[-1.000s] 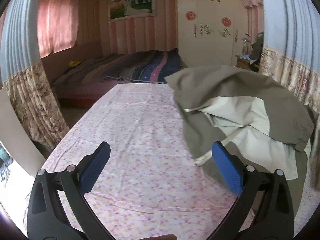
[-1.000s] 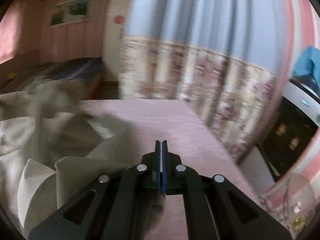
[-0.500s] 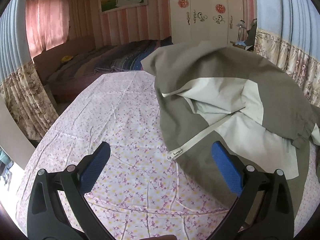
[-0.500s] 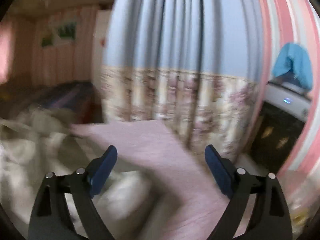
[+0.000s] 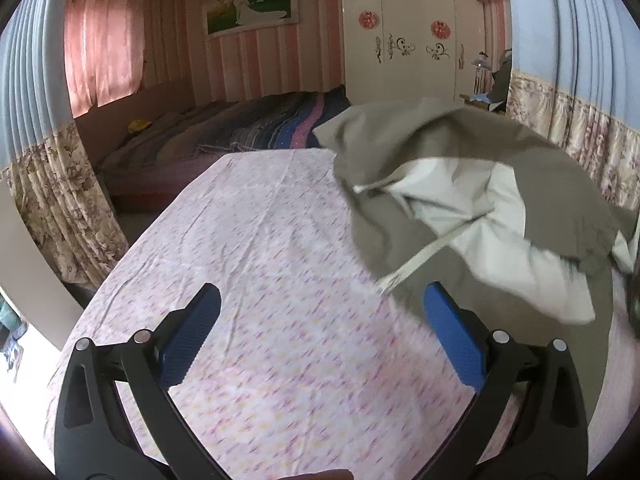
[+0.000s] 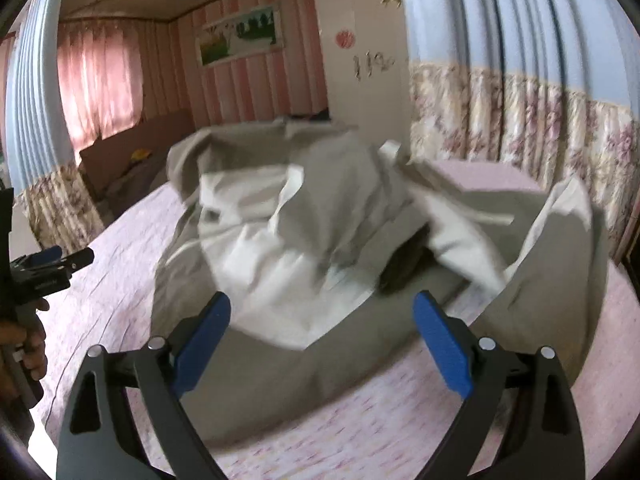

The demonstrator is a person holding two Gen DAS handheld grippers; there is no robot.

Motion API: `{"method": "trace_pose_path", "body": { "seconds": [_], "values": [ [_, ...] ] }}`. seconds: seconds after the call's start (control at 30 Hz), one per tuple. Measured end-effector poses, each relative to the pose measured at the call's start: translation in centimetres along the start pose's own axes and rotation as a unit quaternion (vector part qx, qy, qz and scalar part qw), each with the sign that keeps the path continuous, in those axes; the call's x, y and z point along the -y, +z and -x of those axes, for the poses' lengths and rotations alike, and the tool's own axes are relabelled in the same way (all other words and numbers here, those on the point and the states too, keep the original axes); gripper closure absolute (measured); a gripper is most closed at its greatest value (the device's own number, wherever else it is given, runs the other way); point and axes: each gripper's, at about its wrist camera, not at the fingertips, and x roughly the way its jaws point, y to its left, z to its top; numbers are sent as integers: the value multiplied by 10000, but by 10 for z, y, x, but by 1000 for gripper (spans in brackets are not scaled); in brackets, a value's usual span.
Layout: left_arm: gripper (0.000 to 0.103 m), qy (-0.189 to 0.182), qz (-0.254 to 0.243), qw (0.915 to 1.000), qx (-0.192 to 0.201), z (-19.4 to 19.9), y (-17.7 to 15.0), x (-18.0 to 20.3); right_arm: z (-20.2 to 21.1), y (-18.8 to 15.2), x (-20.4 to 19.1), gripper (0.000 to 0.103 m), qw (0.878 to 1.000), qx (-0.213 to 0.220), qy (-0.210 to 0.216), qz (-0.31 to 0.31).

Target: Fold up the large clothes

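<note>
Lying crumpled and motion-blurred, an olive jacket [image 6: 352, 200] with pale lining fills the centre of the right wrist view on the floral-clothed worktop [image 5: 256, 248]. Left tool [image 5: 320, 332] and right tool [image 6: 322, 332] gape, released; its right edge is cut off.

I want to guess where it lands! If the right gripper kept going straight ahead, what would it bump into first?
Most likely the crumpled jacket: the open right gripper points straight at its pale lining, though depth is hard to judge.
</note>
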Motion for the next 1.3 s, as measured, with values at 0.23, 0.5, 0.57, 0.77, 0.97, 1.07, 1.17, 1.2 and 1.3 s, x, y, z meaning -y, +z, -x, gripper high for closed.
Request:
{"method": "trace_pose_path", "body": {
  "seconds": [0.23,0.5,0.57,0.77,0.97,1.07,1.17,1.2,1.3],
  "values": [
    [3,-175,106,9995,-256,13,-32,-10,8,-15,-43,10,9982,-244,384,383],
    [3,-347,105,9990,-278,12,-42,-14,-6,-32,-83,10,9905,-883,419,965],
    [3,-372,133,9989,-271,11,-42,-16,-14,-39,-88,10,9877,-1097,313,1070],
    [3,-437,164,9986,-236,9,-38,-14,-29,-45,-79,45,9827,-1506,76,1076],
    [3,-434,113,9987,-240,8,-30,-6,-19,-34,-64,90,9862,-1265,182,1052],
    [3,-389,83,9989,-229,9,-24,-4,-8,-14,-39,96,9919,-915,-45,882],
    [3,-328,68,9992,-200,9,-17,-3,11,13,4,96,9960,-416,-526,596],
    [3,-309,64,9993,-182,9,-15,-3,19,22,20,96,9956,-240,-736,520],
    [3,-278,52,9995,-140,9,-7,0,43,45,73,96,9898,158,-1394,241]
  ]
}}
